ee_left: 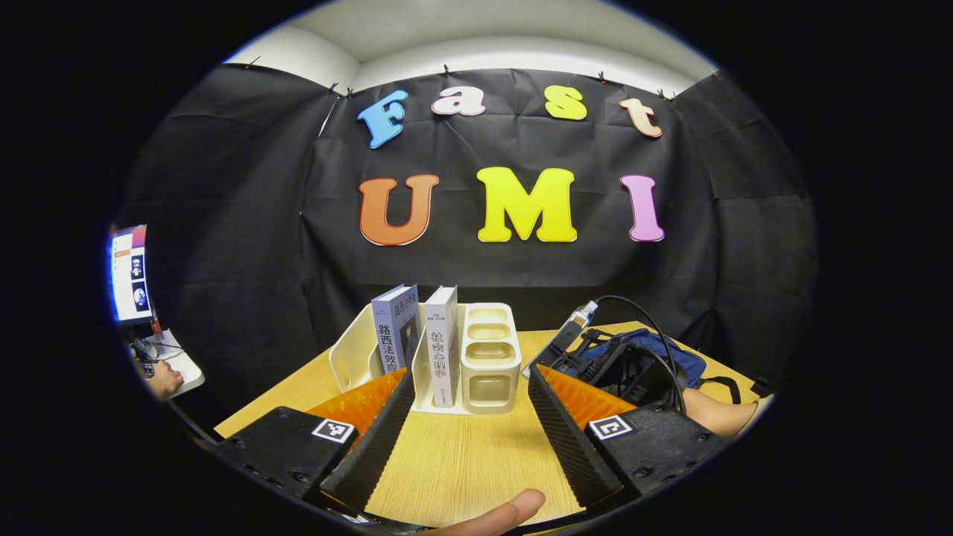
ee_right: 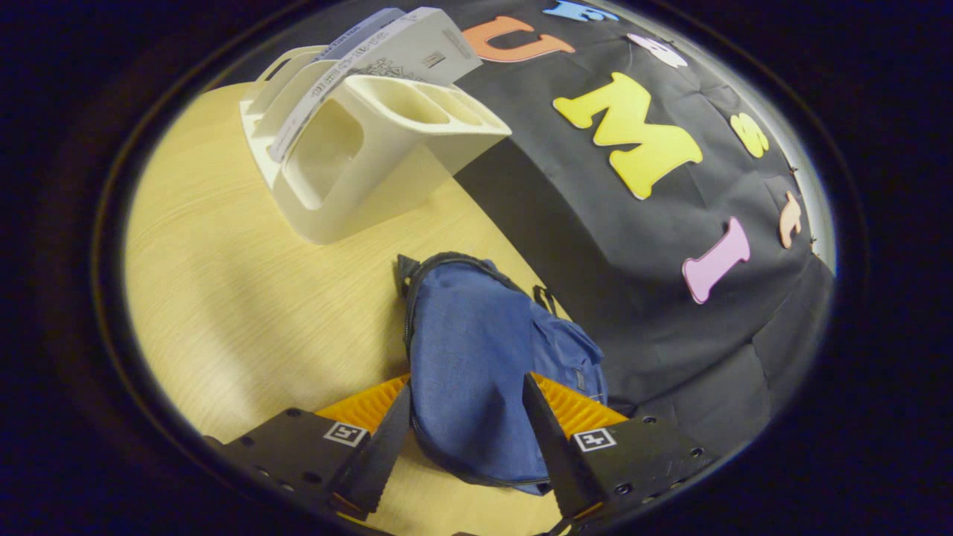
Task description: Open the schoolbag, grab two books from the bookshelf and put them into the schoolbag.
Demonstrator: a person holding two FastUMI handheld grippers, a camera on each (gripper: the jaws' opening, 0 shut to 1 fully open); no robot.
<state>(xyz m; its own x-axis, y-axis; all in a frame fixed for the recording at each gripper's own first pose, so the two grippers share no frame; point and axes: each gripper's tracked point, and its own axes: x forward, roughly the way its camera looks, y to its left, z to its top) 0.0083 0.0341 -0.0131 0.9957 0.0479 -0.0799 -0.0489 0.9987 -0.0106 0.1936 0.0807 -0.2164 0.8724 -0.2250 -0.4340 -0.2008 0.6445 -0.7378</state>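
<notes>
Right gripper (ee_right: 465, 424), spread, straddles the soft, limp schoolbag (ee_right: 484, 365) lying on the surface (ee_right: 223, 298); best taken at its zipper edge. Left gripper (ee_left: 469, 417), spread, faces the bookshelf (ee_left: 488, 357) beyond, where two stiff, upright books (ee_left: 421, 339) invite a spine pinch.

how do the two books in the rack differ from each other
In the left gripper view, the left book has a blue-grey cover, while the right book looks white with grey. The left book leans a little to one side; the right book stands nearly straight. The left book sits in the slot farther from the rack's small cubbies; the right book is next to them. Both stand spine-out in the cream rack on the wooden table.
</notes>
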